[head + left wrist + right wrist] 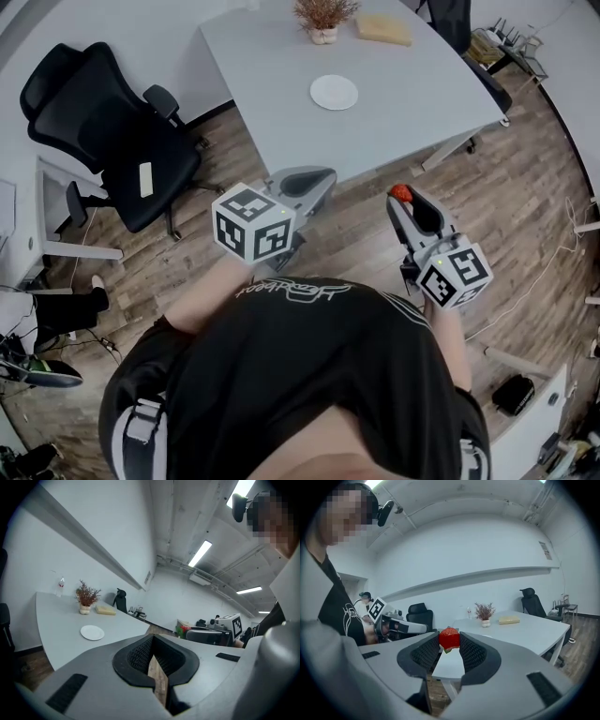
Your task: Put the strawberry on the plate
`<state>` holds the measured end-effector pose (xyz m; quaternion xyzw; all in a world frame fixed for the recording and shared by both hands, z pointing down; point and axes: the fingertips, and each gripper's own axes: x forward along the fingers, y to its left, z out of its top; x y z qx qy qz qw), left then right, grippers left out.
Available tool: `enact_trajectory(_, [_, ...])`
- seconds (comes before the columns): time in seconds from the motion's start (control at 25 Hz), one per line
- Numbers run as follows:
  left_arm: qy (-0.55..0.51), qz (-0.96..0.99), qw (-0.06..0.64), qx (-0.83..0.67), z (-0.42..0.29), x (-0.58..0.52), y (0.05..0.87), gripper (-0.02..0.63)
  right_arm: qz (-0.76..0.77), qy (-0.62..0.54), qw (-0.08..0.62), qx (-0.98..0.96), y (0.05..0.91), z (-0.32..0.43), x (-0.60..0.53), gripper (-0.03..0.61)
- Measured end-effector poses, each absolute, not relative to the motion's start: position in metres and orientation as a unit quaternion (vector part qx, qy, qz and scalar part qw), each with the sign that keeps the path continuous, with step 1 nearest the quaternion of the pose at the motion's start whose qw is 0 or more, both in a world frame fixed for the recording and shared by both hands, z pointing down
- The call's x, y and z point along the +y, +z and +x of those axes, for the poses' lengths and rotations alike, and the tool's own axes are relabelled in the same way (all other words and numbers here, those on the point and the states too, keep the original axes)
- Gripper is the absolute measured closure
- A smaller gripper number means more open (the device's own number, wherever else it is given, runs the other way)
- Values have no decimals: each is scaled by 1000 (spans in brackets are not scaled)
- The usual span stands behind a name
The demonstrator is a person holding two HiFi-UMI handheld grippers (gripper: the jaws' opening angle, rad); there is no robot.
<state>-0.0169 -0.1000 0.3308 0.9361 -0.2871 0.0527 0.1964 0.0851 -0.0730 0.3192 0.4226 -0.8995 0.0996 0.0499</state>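
Short of the table (pixel 422 103), above bare floor: strawberry (pixel 449 638) pinched at the tips of the right gripper (pixel 449 640), held level, aimed at the plate (pixel 334 92), well apart from it.
Gripped far out on the pads, probably for a clean drop; left gripper (pixel 312 180) closed, empty, likely just idle. Small, red, glossy, green leaf bits underneath.

Worktop (pixel 403 103) smooth, matt grey. Floor (pixel 525 216) wood planks, grained. Plate (pixel 334 92) smooth, white. Strawberry (pixel 401 193) glossy red. Right tool (pixel 449 645): matt grey plastic shell; pads (pixel 471 653) ribbed, black, rubbery look.
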Motion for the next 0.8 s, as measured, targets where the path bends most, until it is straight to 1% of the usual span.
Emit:
enact_trajectory(0.44, [56,929,189,-314,-22,-140,331,607,395,88,43,-914,317,80,-125,448])
enact_trajectory(0.8, [55,909,208,-356,-29,-214,341,607,351,101,48,-930,326,69,-212,448])
